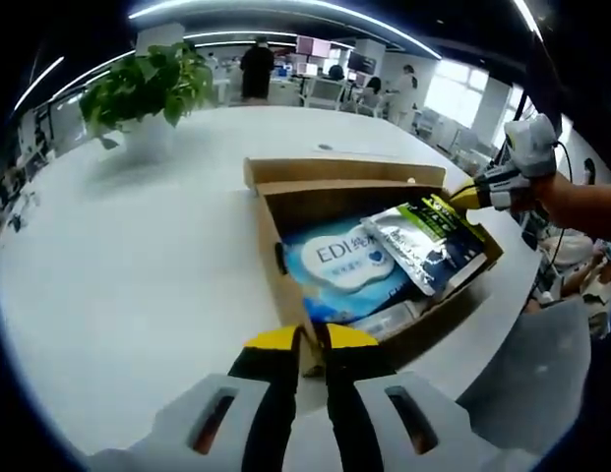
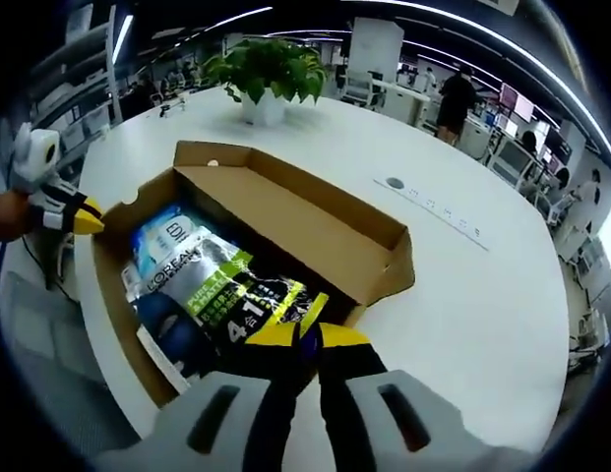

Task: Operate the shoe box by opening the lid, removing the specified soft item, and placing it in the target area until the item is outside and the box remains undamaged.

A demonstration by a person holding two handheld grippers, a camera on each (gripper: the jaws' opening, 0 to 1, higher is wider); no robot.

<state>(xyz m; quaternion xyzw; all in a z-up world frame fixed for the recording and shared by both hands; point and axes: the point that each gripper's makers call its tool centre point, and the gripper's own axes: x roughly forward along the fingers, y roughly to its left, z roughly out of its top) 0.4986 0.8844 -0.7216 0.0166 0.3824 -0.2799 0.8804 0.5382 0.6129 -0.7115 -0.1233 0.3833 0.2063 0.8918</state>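
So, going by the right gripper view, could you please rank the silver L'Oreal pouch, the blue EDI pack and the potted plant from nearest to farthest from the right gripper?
1. Silver L'Oreal pouch: in the box, its end at the right gripper.
2. Blue EDI pack: under the pouch, further into the box.
3. Potted plant: on the table, past the box.

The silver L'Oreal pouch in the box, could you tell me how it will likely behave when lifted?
The silver pouch looks like thin glossy film, so probably floppy and rather slippery. It lies flat over the blue pack, suggesting it is light. The right claw pinches one corner, so it will likely dangle.
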